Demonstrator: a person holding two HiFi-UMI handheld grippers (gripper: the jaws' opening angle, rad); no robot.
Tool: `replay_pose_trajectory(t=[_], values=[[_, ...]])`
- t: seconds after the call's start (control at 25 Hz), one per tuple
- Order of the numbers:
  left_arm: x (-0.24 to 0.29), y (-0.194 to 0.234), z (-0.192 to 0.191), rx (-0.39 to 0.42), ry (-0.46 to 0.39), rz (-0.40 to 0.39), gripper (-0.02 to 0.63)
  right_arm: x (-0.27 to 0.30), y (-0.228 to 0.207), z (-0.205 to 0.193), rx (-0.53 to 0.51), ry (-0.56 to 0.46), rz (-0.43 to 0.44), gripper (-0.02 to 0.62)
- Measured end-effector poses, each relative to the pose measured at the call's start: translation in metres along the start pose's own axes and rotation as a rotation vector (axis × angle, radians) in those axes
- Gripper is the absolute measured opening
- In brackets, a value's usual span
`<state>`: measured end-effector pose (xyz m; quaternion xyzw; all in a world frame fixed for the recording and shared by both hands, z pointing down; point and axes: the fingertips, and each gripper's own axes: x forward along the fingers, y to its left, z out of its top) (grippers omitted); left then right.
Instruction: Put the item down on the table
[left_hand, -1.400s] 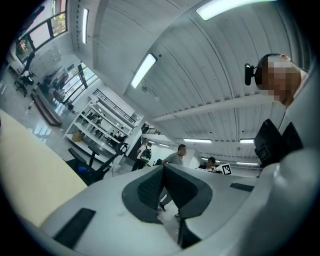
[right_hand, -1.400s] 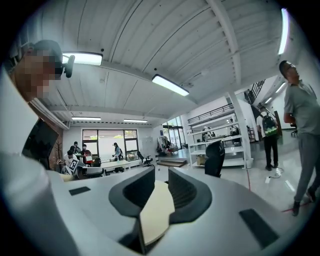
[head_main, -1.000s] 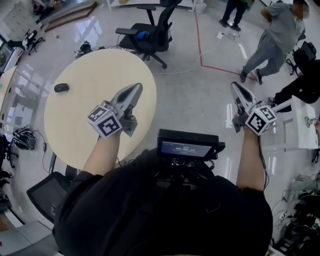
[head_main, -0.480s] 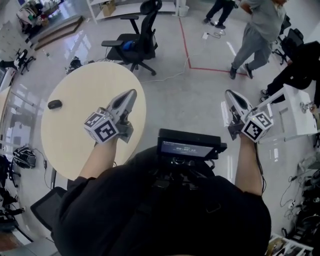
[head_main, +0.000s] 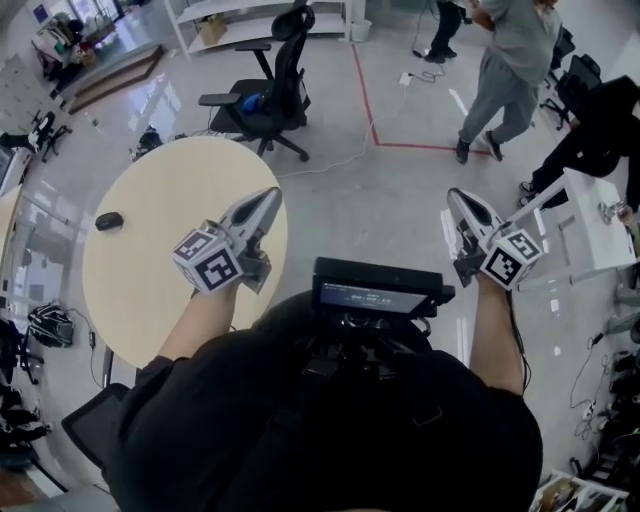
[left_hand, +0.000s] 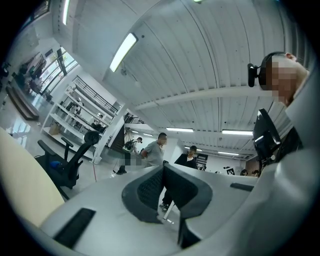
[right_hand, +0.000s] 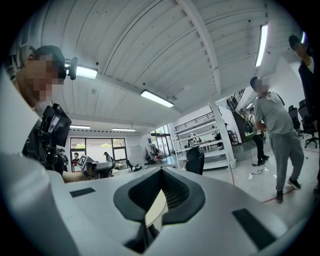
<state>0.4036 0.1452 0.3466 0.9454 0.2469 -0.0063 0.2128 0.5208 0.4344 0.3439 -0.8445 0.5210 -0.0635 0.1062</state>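
A small dark item (head_main: 108, 221), possibly a mouse, is seen lying on the round table (head_main: 160, 180), well to the left of the left gripper (head_main: 270, 195) and touched by neither gripper. The putting-down is therefore judged done. The left gripper is held clenched on nothing above the table. The right gripper (head_main: 458, 196), likewise closed and empty, is held off the table over the floor.

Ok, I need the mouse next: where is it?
Head view: the mouse lies near the round table's left edge, well left of the left gripper.
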Motion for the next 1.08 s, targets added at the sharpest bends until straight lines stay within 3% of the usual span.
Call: replay_pose_trajectory(t=[0.24, 1.08], values=[[0.043, -0.010, -0.012, 0.009, 0.000, 0.018, 0.003, -0.008, -0.045, 0.003, -0.023, 0.022, 0.015, 0.005], [0.035, -0.009, -0.016, 0.004, -0.017, 0.035, 0.003, -0.005, -0.043, -0.002, -0.038, 0.044, 0.035, 0.005]])
